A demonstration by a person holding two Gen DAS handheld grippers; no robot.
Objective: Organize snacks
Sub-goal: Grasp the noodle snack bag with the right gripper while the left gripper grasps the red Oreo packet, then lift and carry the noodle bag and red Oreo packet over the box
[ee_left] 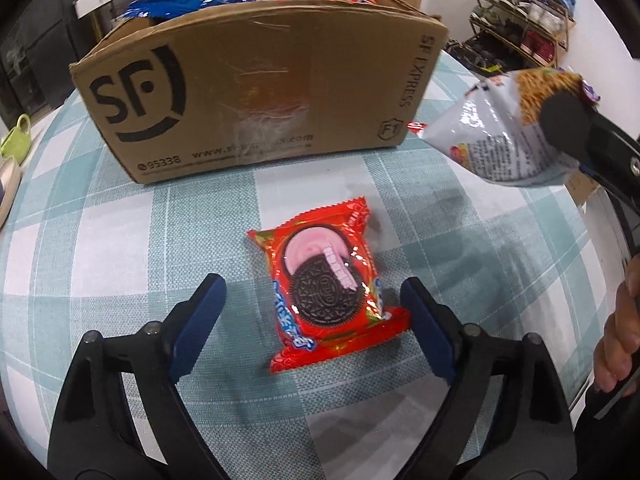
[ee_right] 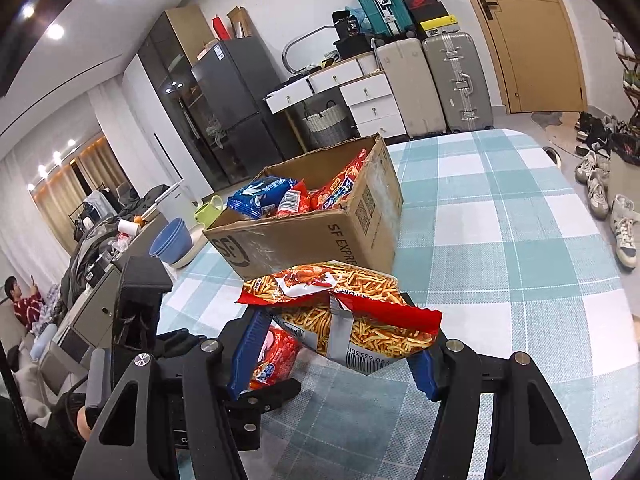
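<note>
A red Oreo packet [ee_left: 326, 300] lies flat on the checked tablecloth [ee_left: 120, 240]. My left gripper [ee_left: 314, 314] is open, its blue fingers on either side of the packet's near end. My right gripper [ee_right: 340, 334] is shut on a bag of stick snacks [ee_right: 344, 312] and holds it above the table, in front of the SF cardboard box [ee_right: 304, 240]. The bag also shows in the left wrist view [ee_left: 504, 128], to the right of the box [ee_left: 260, 96]. The box holds blue and red snack packets [ee_right: 296, 196]. The Oreo packet shows below the bag [ee_right: 276, 360].
A green mug [ee_right: 210, 208] and blue bowls [ee_right: 172, 240] stand at the table's left edge beside the box. A shoe rack [ee_left: 520, 12] is behind the table on the right. Suitcases [ee_right: 436, 80] and a fridge [ee_right: 236, 108] are across the room.
</note>
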